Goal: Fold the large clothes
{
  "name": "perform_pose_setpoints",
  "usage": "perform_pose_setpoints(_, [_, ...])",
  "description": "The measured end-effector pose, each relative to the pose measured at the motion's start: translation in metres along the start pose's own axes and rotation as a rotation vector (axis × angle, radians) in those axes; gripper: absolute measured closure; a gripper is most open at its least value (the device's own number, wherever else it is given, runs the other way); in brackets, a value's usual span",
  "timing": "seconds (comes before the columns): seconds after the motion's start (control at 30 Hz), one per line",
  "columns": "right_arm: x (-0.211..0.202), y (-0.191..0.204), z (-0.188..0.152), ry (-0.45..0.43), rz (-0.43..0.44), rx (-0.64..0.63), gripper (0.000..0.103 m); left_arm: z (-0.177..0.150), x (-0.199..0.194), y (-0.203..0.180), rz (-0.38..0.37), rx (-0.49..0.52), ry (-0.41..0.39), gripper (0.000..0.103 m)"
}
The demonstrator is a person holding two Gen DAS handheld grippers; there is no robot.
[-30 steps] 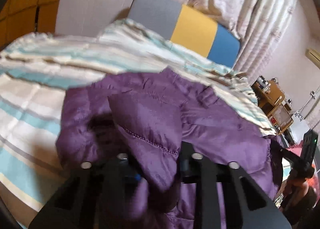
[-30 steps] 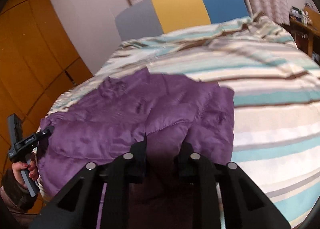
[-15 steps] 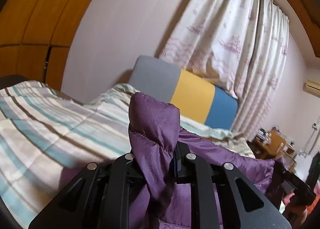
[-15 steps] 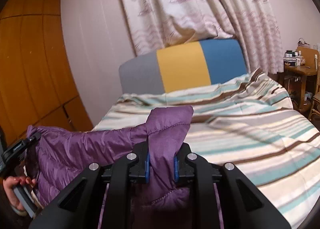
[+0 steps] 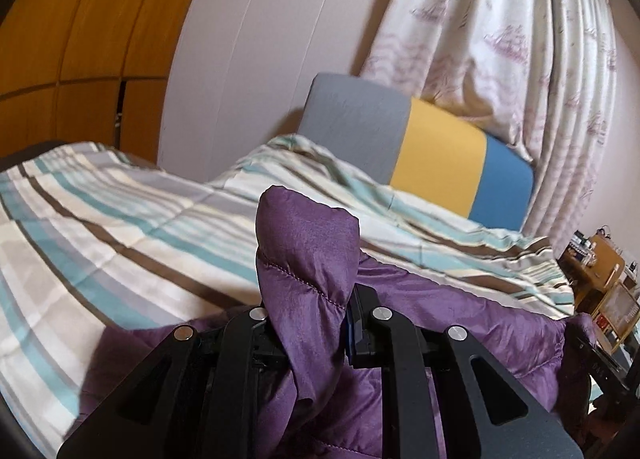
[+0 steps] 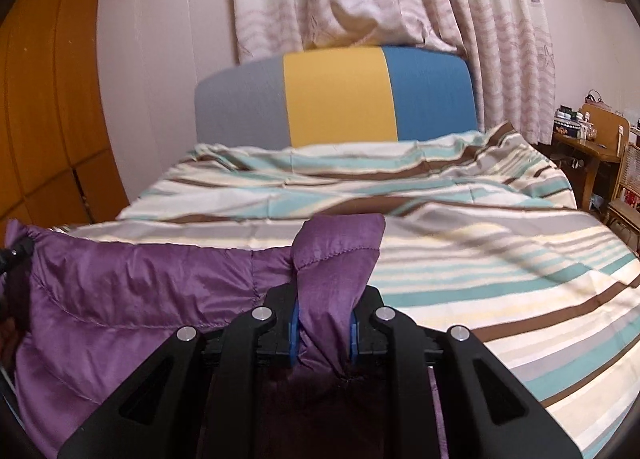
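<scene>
Low in both frames, the left gripper [image 5: 310,323] and right gripper [image 6: 322,323] each have jaws clamped on a bunched fold of the purple jacket [image 6: 132,291], stretched between them above the striped bed [image 6: 480,259].

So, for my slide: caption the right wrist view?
Right gripper clamps purple jacket above the striped bed.

Two low wrist views along each claw toward the shared headboard [image 5: 420,147] [image 6: 336,99].
</scene>
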State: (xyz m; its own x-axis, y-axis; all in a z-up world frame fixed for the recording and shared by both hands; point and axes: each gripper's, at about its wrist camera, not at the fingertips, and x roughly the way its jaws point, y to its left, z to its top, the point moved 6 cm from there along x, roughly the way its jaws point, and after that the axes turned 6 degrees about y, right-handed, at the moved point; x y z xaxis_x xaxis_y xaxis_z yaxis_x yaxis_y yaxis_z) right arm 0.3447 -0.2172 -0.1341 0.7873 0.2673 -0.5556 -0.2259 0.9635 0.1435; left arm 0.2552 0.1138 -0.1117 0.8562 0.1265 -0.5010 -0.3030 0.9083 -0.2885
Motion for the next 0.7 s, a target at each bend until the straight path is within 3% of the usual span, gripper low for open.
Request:
perform_pose_setpoints(0.47, [0.081,-0.008,-0.037,0.304,-0.061,0.018,0.062,-0.036,0.056,0.036,-0.04,-0.181,0.239,0.085])
perform_pose_setpoints(0.7, [0.087,-0.008,-0.043,0.334,-0.096,0.003,0.058,-0.04,0.061,0.037,-0.035,-0.199,0.279,0.078])
